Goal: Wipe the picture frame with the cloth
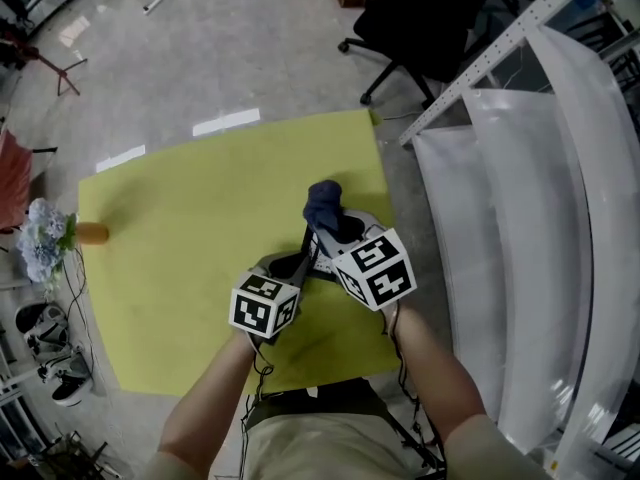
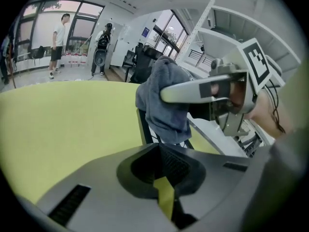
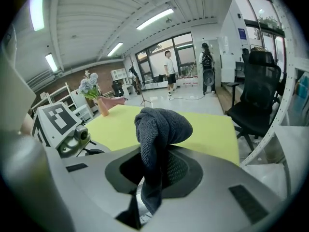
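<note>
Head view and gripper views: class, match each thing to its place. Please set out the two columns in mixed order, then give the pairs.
Things:
1 cloth
2 frame
3 vase
4 chair

Places:
A on the floor beyond the table
B in the left gripper
C at the table's left edge
D in the right gripper

Pairs: 1-D, 2-B, 3-C, 4-A
</note>
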The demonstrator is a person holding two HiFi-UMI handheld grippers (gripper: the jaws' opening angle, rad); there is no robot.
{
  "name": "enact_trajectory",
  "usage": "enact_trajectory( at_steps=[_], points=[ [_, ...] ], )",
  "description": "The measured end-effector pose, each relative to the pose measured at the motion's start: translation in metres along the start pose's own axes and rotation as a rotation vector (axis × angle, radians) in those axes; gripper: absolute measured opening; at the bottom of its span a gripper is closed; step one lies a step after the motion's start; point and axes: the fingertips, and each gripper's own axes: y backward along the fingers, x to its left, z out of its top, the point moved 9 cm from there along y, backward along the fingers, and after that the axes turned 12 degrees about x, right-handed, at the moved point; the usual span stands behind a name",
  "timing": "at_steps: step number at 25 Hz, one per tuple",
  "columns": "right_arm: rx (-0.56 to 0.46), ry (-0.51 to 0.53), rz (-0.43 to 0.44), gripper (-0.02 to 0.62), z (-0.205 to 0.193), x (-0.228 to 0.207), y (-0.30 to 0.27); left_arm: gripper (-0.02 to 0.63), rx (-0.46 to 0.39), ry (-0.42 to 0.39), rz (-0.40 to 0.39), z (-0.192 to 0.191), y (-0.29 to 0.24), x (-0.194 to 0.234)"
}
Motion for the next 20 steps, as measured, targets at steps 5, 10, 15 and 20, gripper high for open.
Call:
enact_trajectory(
  at_steps=[5, 10, 15, 20],
  points=[
    [0.059, 0.015, 0.057, 0.067, -0.017, 0.013, -0.034, 0.006, -0.027, 0.055, -0.015, -0.004, -0.002, 0.003],
    [0.115, 0.037, 0.079, 0.064, -0.036, 0.005, -0.034, 0.006, -0.021, 0.059, -0.009, -0.003, -0.003, 0.005],
    [0.188, 0.046, 0.033, 0.063, -0.055, -0.006, -0.014, 0.006, -0.047, 0.088, -0.022, -0.004, -0.001, 0.008],
    [0.198, -0.039, -0.046, 0.063, -0.073, -0.018, 0.013, 0.006, -0.050, 0.087, -0.020, -0.004, -0.002, 0.007]
  ],
)
